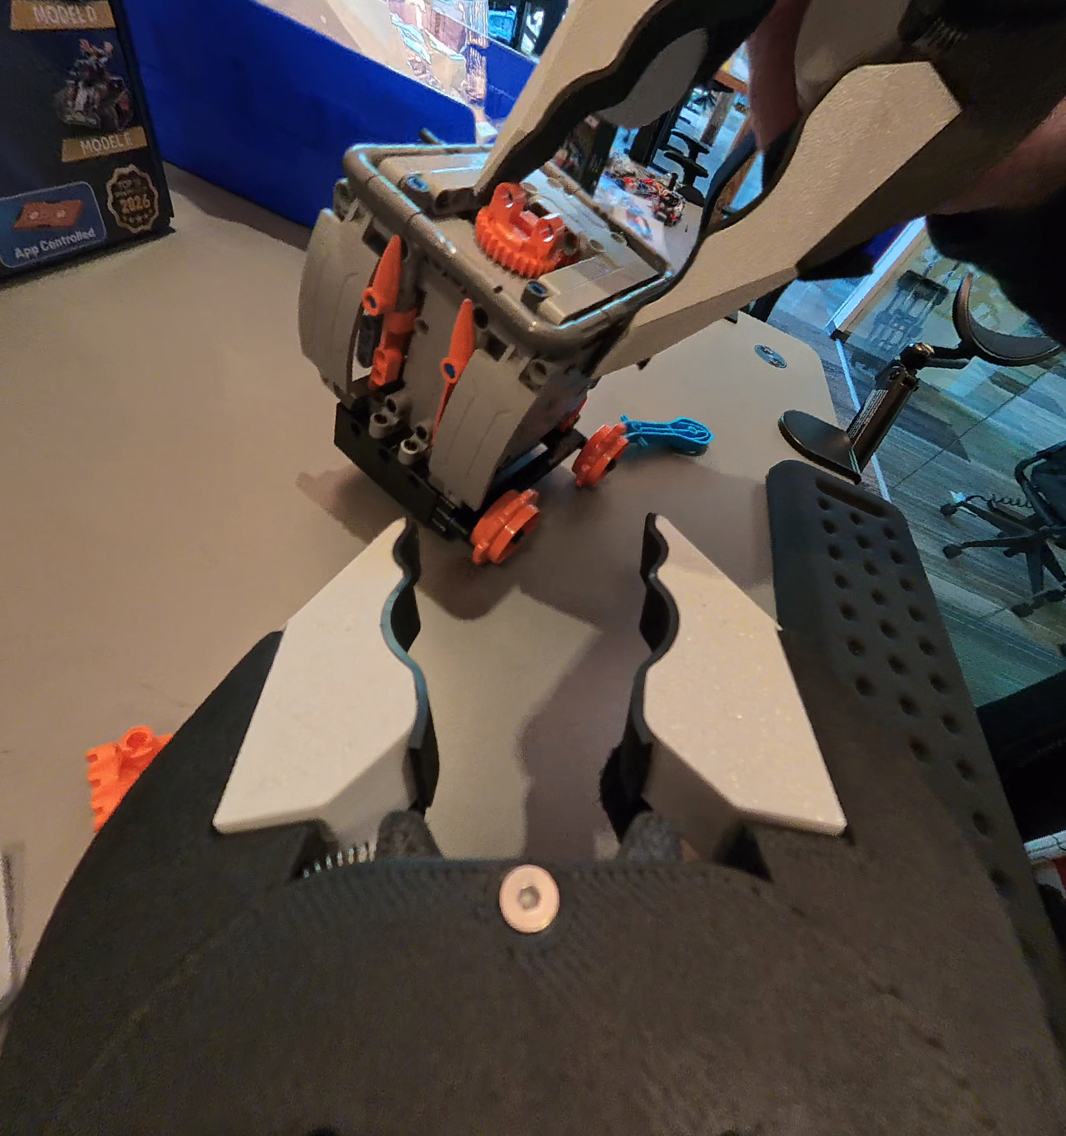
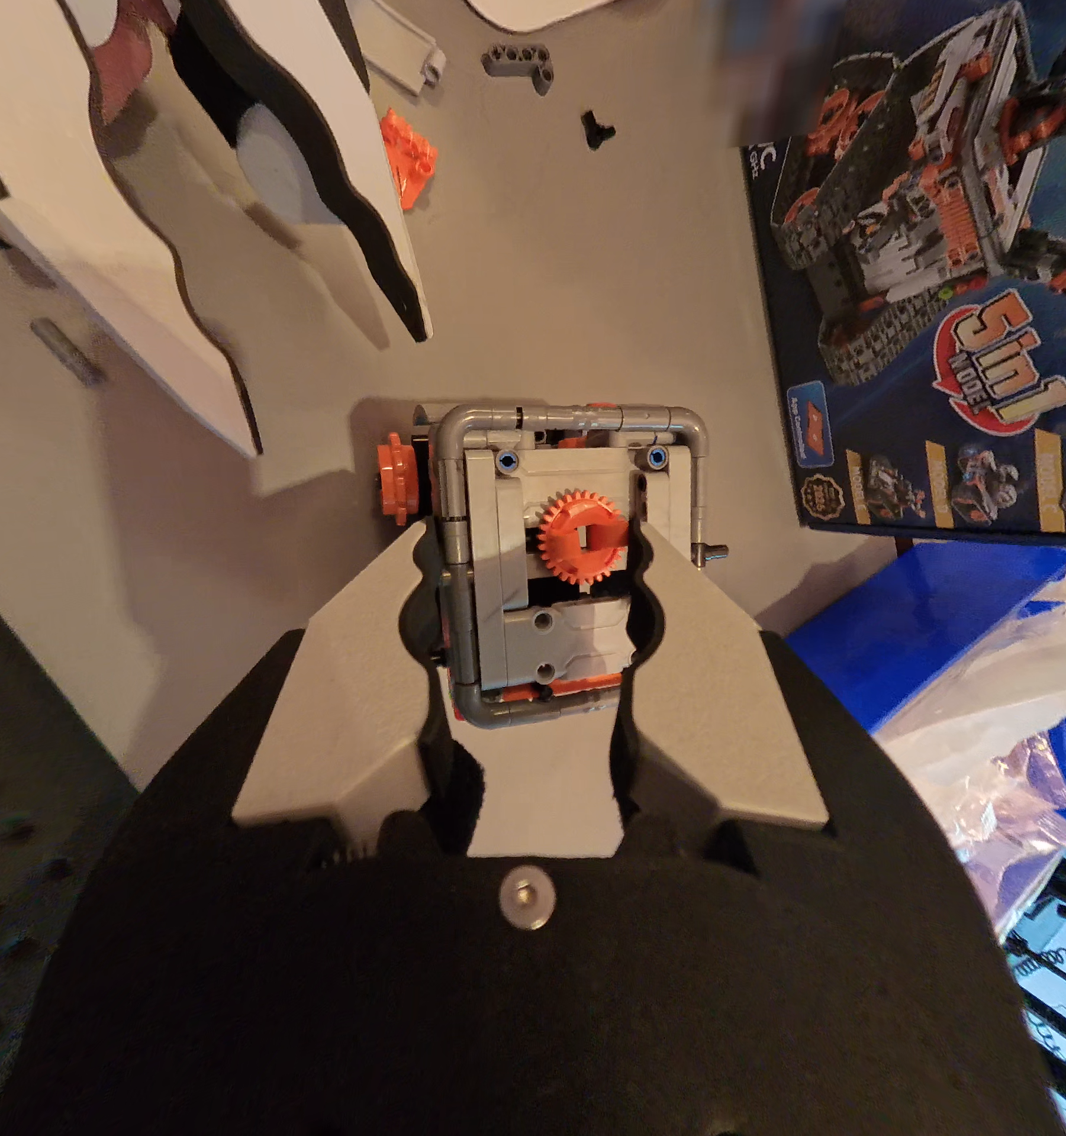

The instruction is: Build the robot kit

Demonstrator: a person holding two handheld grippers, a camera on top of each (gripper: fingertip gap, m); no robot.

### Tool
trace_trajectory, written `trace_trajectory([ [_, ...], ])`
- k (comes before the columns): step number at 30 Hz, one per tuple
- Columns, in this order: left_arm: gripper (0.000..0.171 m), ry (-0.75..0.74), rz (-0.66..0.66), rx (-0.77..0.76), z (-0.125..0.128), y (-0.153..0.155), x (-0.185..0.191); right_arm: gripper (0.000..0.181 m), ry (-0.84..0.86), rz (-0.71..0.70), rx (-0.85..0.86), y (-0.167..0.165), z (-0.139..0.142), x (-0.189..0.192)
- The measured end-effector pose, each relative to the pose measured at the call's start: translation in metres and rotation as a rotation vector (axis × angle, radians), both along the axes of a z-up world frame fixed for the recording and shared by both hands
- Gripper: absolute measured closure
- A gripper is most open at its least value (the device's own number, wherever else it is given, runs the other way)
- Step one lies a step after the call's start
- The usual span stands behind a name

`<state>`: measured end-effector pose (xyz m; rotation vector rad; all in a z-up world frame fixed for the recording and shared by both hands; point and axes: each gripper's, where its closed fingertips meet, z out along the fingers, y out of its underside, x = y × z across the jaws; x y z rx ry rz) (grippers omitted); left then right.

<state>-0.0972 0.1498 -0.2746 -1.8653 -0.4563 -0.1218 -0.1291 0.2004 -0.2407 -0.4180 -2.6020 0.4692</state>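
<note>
A: Where is the brick model [image 1: 456, 344] sitting?

B: On the bench [image 1: 118, 492], tilting, its orange gear [image 2: 579, 541] facing up, long axis running floorward.

A: And the right gripper [image 2: 527, 541]?

B: Pinching the model's top frame.

A: And the left gripper [image 1: 530, 541]?

B: Hovering spread, just beside an orange wheel [image 1: 505, 522].

- The left gripper [image 1: 530, 547] sits low, pointing forward, its jaws spread apart with nothing between them.
- The right gripper [image 2: 527, 541] points down from above, fingers [image 2: 346, 664] angled inward and parted.
- A hand [image 1: 1022, 141] holds the right gripper at its upper end.
</note>
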Motion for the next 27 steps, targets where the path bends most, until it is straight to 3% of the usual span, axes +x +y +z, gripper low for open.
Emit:
trace_trajectory([
  [8, 0.106, -0.014, 0.095, -0.114, -0.016, -0.012, -0.015, 0.123, -0.014, -0.003, -0.029, -0.028, -0.001, -0.014],
  [18, 0.126, 0.031, 0.189, -0.384, -0.049, -0.005, -0.027, 0.123, 0.005, -0.186, -0.055, -0.032, 0.000, -0.018],
  [21, 0.137, 0.025, 0.207, -0.393, -0.049, -0.006, -0.033, 0.123, 0.011, -0.224, -0.075, -0.030, 0.001, -0.018],
  [24, 0.137, -0.031, 0.199, -0.346, -0.049, -0.003, -0.033, 0.123, 0.023, -0.235, -0.088, -0.029, 0.002, -0.017],
  [27, 0.137, -0.178, 0.182, -0.232, -0.049, -0.001, -0.034, 0.123, 0.033, -0.242, -0.125, -0.027, 0.003, -0.018],
])
